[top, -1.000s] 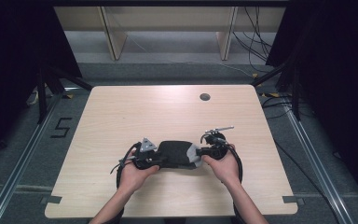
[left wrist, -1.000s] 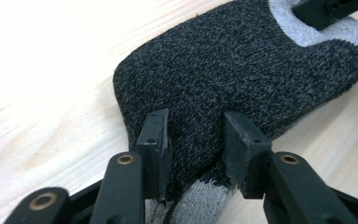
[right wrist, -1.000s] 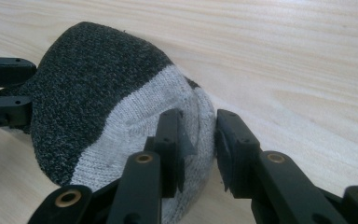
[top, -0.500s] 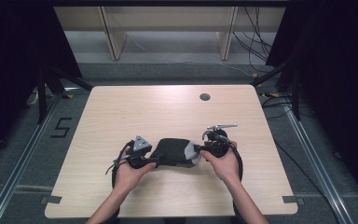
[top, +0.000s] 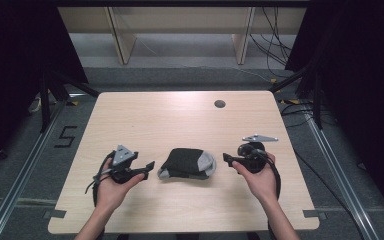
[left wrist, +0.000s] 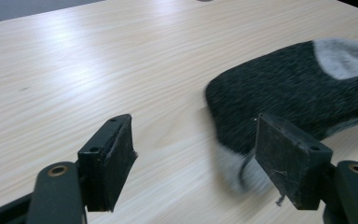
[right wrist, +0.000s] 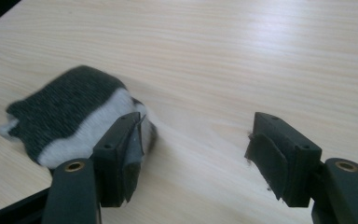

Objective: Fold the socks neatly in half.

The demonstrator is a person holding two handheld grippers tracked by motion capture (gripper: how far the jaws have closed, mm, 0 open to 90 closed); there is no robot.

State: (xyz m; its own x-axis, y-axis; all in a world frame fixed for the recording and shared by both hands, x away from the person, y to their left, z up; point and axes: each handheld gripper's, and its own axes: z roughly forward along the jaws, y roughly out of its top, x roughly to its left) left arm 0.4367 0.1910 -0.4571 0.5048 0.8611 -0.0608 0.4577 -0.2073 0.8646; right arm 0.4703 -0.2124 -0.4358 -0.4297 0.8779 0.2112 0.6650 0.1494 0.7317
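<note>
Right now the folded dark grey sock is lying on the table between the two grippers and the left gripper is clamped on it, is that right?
Not quite. The sock does lie on the table between the two grippers, but the left gripper is not clamped on it: the left gripper view shows its jaws, which have just been opening, standing apart with nothing pressed between them.

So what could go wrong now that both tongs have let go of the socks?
The folded sock bundle lies loose on the table, so it might spring open again. The left tongs and right tongs have just been opening, with nothing between them, yet both sit close beside the bundle; a stray fibre on a pad could perhaps snag and drag it.
</note>
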